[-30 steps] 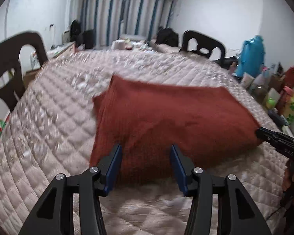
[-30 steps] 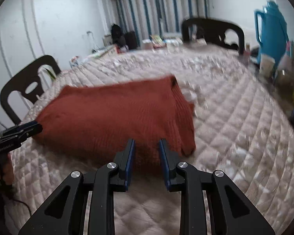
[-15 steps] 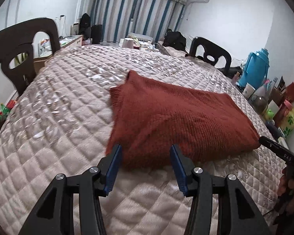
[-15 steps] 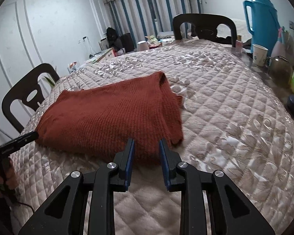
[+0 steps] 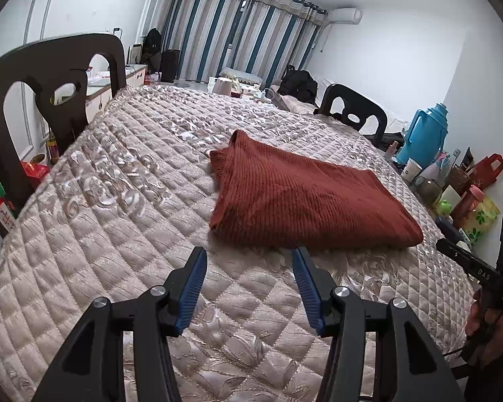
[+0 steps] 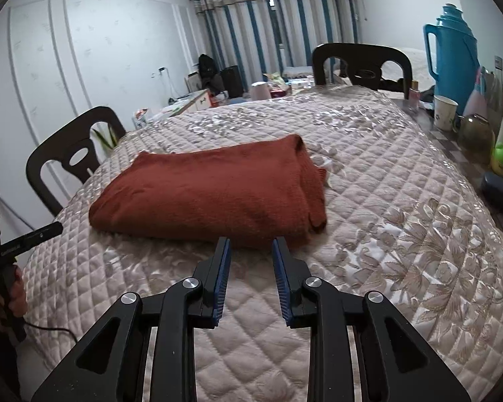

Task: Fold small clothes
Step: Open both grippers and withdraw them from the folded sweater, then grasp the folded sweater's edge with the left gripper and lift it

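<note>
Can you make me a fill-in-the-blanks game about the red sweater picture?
1. The folded sweater is the colour ____.
2. It lies on a quilted ____.
3. The tall jug by the cups is ____.
4. Between the left gripper fingers there is ____.

Missing words: red; tablecloth; blue; nothing

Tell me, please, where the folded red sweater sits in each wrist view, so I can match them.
Left wrist: red sweater centre-right, just beyond the open fingertips.
Right wrist: red sweater centre-left, just beyond the fingertips.
Shared landmark: blue thermos, right side in both.
</note>
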Available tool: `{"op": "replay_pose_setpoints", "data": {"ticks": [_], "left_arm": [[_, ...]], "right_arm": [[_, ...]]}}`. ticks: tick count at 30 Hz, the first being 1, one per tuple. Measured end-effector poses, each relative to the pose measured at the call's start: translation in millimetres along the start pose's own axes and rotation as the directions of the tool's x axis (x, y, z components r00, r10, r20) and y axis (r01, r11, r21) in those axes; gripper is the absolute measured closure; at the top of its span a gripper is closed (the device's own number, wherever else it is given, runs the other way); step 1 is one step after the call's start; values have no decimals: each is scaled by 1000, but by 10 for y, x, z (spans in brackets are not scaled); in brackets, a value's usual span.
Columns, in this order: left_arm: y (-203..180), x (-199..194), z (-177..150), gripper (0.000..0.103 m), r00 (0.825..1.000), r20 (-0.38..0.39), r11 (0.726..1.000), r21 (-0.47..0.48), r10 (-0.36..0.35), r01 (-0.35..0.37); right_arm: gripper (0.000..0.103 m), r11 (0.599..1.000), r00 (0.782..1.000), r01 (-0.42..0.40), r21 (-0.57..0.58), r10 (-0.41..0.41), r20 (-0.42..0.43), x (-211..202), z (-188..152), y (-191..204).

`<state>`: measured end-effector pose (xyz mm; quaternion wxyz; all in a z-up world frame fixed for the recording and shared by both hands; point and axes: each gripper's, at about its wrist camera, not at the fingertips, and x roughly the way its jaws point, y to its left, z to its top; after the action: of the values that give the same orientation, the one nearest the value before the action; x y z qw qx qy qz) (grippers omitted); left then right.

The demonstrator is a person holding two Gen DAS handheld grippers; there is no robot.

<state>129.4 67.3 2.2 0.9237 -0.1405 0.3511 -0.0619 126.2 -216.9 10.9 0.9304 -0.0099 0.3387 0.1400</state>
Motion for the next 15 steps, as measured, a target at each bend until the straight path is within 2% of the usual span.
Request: {"op": "replay_pose_setpoints", "data": {"ticks": [8, 15], "left_arm": [[17, 339, 20, 47, 994, -58, 991, -106, -92, 86], [86, 671, 74, 47, 979, -80, 952, -260, -188, 162]], "right_arm": [[74, 999, 999, -27, -17, 27, -22, 189, 26, 135], [74, 996, 998, -60, -63, 58, -36, 408, 140, 338]]}}
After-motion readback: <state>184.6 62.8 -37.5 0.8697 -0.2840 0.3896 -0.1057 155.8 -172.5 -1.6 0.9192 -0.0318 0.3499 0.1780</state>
